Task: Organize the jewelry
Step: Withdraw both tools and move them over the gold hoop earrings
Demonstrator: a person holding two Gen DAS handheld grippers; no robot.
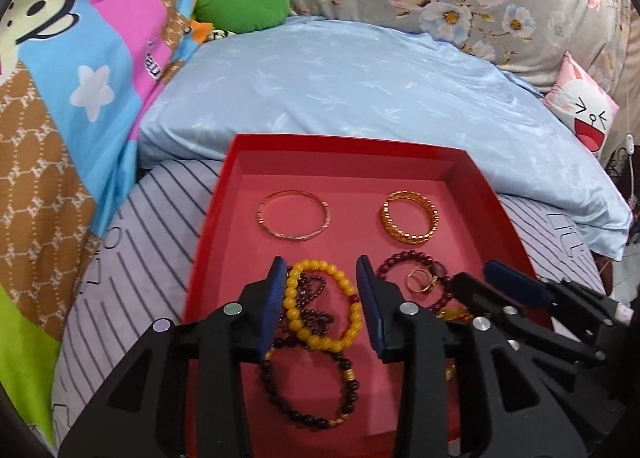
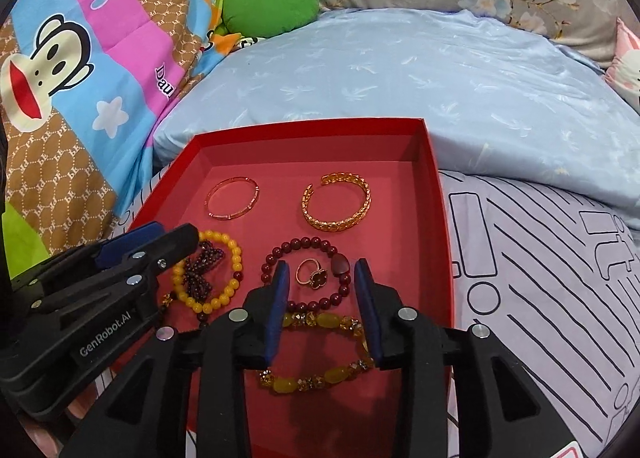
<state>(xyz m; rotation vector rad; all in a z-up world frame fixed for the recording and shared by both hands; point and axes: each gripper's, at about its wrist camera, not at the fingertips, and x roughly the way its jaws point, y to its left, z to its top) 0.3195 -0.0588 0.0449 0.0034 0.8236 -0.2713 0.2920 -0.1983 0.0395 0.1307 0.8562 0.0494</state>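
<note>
— From where you stand, what's under the left gripper (image 1: 324, 274)?

— Its blue pads are spread wide with nothing between them but air. Just left of its left finger, nothing but the red tray's wall (image 1: 208, 242). Directly beneath the gap lies a yellow bead bracelet (image 1: 324, 308), tangled over a small garnet bead strand (image 1: 310, 304). Nearer the wrist sits a dark bead bracelet (image 1: 308, 390). Ahead of the tips, a thin rose-gold bangle (image 1: 294, 218) lies flat, and ahead to the right a woven gold cuff (image 1: 410, 218).

— And the right gripper (image 2: 322, 278)?

— Also gaping wide, holding nothing. To its left the other gripper reaches in over the tray edge. Between its fingertips sits a gold ring (image 2: 312, 276) with a dark stone, lying inside the loop of a dark red bead bracelet (image 2: 306, 274). Closer to the wrist, under the fingers, there's an amber bead bracelet (image 2: 316, 350).

— So everything's in the tray?

— All of it, on the tray floor. The tray rests on a striped bedsheet (image 2: 540, 278), with a pale blue pillow (image 2: 400, 74) beyond both grippers and a cartoon monkey blanket (image 2: 80, 70) off to the left.
</note>
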